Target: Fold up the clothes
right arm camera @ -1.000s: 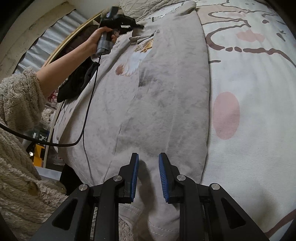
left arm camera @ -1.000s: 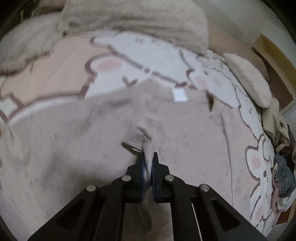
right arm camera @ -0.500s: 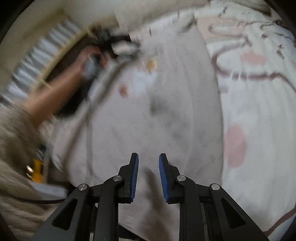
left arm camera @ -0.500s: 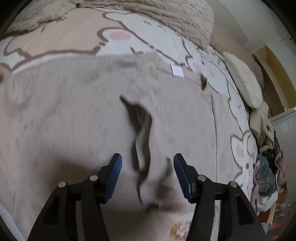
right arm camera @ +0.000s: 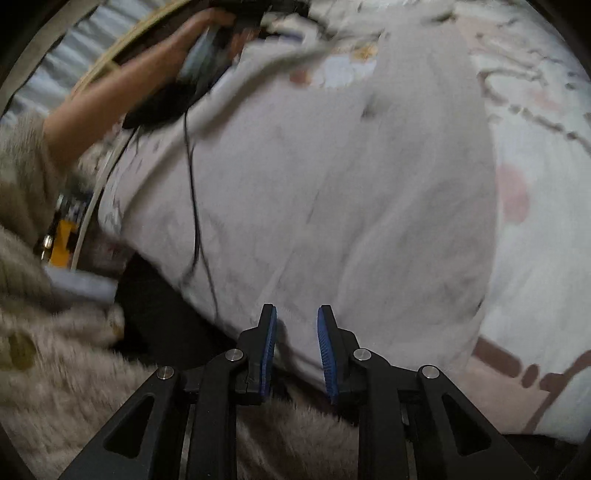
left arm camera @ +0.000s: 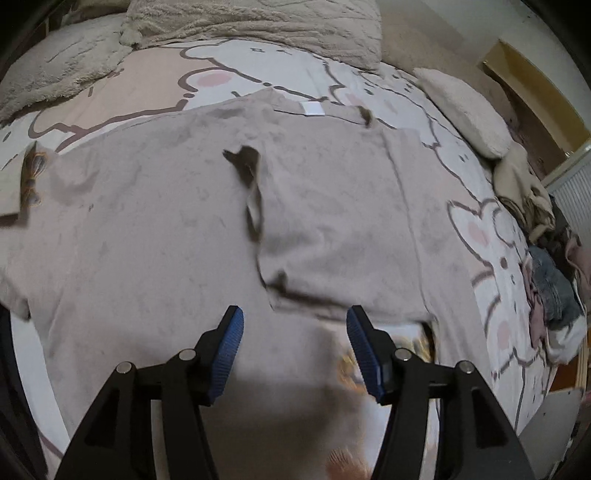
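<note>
A grey-beige garment [left arm camera: 155, 229] lay spread across the bed [left arm camera: 229, 74], over a bedsheet printed with pale cartoon rabbits outlined in brown. One part of it had been folded over — that flap [left arm camera: 332, 221] sat on the right-hand portion of the cloth, its loose edge running in a dark crease down the middle and along the bottom. A small white label [left arm camera: 312, 109] showed at the far hem. The left gripper [left arm camera: 293, 345] hung above the near part of the garment with its blue-padded jaws standing well apart and nothing between them; the flap's lower edge lay just beyond the fingertips. Near the right jaw a patch of orange print [left arm camera: 351, 363] peeked out from the cloth, too blurred to make out. A fluffy blanket [left arm camera: 258, 26] was bunched at the head of the bed, a cream pillow [left arm camera: 465, 110] lay to the right, and a pile of clothes [left arm camera: 546, 266] crowded the bed's right edge. In the right wrist view the right gripper [right arm camera: 295, 341] hovered over the garment's near edge with its jaws parted by a narrow gap — no cloth pinched in them. Farther off, the person's left hand [right arm camera: 207, 33] gripped the handle of the other tool, a black cable [right arm camera: 194, 192] trailing down across the fabric, and a fuzzy sleeve [right arm camera: 22, 177] filled the left side.
</note>
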A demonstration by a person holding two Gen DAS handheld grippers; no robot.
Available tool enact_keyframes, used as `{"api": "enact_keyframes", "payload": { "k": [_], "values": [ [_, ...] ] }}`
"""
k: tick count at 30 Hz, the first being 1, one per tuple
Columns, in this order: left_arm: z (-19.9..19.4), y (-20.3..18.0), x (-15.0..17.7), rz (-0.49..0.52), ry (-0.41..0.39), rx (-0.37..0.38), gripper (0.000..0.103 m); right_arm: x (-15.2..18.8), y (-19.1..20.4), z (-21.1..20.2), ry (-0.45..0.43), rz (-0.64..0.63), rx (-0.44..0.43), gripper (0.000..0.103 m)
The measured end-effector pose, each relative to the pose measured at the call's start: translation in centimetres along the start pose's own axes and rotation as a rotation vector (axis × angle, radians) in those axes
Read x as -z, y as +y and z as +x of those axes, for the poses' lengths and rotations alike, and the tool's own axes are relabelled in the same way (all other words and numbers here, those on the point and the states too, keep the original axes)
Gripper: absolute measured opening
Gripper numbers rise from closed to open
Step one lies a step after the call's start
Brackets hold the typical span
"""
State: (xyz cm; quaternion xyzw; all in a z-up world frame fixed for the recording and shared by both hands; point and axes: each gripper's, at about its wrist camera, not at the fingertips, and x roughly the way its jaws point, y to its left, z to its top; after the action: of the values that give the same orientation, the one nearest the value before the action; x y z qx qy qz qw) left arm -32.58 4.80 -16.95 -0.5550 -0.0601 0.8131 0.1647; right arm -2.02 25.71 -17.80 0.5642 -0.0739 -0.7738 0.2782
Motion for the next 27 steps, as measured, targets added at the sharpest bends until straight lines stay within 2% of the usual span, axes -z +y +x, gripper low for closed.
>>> {"api": "enact_keyframes", "payload": {
  "k": [2, 4, 6, 8, 11, 12, 13, 15, 18, 20, 22, 24, 25, 27],
  "values": [
    [-0.4, -0.7, 0.8, 0.041, -0.010, -0.020, 0.058, -0.4, 0.7, -0.3, -0.070, -0.032, 0.051, 0.023],
    [-0.6, -1.0, 1.4, 0.061, -0.014, -0.036, 0.058, -1.0, 1.1, 0.9, -0.078, -0.046, 0.065, 0.023],
    [-0.9, -0.8, 1.8, 0.054, -0.020, -0.036, 0.058, -0.8, 0.6, 3.9, 0.057, -0.004, 0.007, 0.024],
    [-1.4, -0.5, 2.0, 0.045, -0.037, -0.032, 0.058, 0.1, 1.1, 4.0, 0.051, -0.027, 0.002, 0.024],
    [-1.8, 0.1, 1.6, 0.025, -0.059, -0.043, 0.058, 0.4, 1.0, 3.3, 0.161, -0.015, -0.106, 0.024],
    [-1.9, 0.3, 1.3, 0.016, -0.067, -0.050, 0.058, 0.2, 0.9, 2.8, 0.186, -0.027, -0.118, 0.024],
    [-1.9, 0.5, 1.0, 0.005, -0.078, -0.065, 0.058, -0.2, 0.9, 2.1, 0.172, -0.045, -0.108, 0.024],
    [-1.7, 1.1, 0.1, -0.020, -0.102, -0.122, 0.058, -1.8, 0.6, 0.2, 0.064, -0.047, -0.046, 0.024],
    [-0.9, 2.1, -1.4, -0.065, -0.130, -0.237, 0.058, -4.5, -2.3, -0.5, -0.039, 0.073, 0.023, 0.024],
    [-0.1, 2.6, -2.2, -0.083, -0.135, -0.264, 0.058, -5.3, -3.4, 0.7, -0.055, 0.137, 0.044, 0.024],
    [0.7, 2.7, -2.8, -0.080, -0.132, -0.249, 0.058, -5.0, -3.5, 3.1, -0.003, 0.164, 0.054, 0.024],
    [1.6, 2.0, -3.0, -0.036, -0.129, -0.238, 0.058, -4.4, -3.3, 3.7, -0.038, 0.148, 0.069, 0.024],
    [2.1, 1.4, -3.0, 0.015, -0.120, -0.270, 0.058, -4.3, -3.1, 3.6, -0.049, 0.136, 0.073, 0.024],
    [3.9, -0.4, -2.4, 0.191, -0.052, -0.436, 0.058, -4.2, -3.3, 3.6, -0.050, 0.146, 0.057, 0.024]
  ]
}}
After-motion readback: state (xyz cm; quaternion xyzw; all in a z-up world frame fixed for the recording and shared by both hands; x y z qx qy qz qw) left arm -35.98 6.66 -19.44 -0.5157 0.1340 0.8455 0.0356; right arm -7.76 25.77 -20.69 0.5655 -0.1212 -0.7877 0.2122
